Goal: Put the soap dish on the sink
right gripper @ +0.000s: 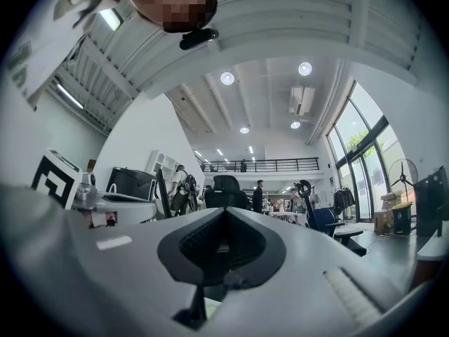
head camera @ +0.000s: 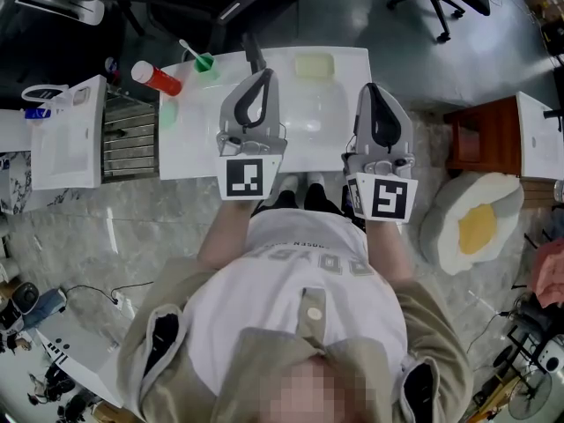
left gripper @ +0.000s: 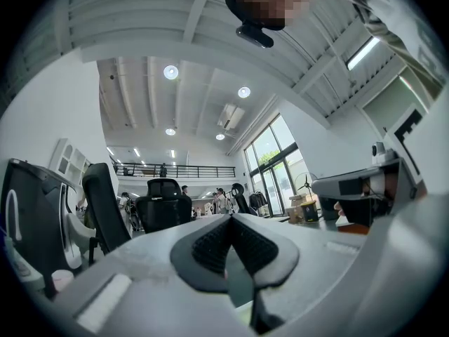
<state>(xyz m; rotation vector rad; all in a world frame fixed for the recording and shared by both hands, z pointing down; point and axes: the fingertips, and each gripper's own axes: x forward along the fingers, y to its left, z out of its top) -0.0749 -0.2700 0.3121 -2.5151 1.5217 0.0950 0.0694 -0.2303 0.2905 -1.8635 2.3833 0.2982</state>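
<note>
Head view: The person stood at a white ceramic sink (head camera: pixel 189 152), forearms held out level and side by side over its near edge. The left gripper (head camera: pixel 262 72), grey with a black-and-white marker cube, reached over the basin, its jaws together and nothing in them. The right gripper (head camera: pixel 371 87), of the same make, hung over the sink's right edge, also closed and empty. The pale yellow rectangular soap dish (head camera: pixel 314 65) lay on the sink's far ledge, just right of the black faucet (head camera: pixel 254 54) and well apart from both grippers. On the left of the sink top stood a red bottle with a white cap (head camera: pixel 157 77) and a green cup with a toothbrush in it (head camera: pixel 204 62). A fried-egg-shaped cushion (head camera: pixel 471 220) lay on the floor to the right.

Left gripper view: The left gripper (left gripper: pixel 231 220) pointed slightly above level, out into the room. Its ribbed black pads were pressed together with nothing between. Black office chairs (left gripper: pixel 163 202) and tall windows (left gripper: pixel 275 161) stood beyond. The soap dish did not show here.

Right gripper view: The right gripper (right gripper: pixel 224 212) was tipped up likewise, pads together, holding nothing. A balcony railing (right gripper: pixel 266 165) and ceiling lights (right gripper: pixel 227 78) showed past it. No soap dish in this view.
</note>
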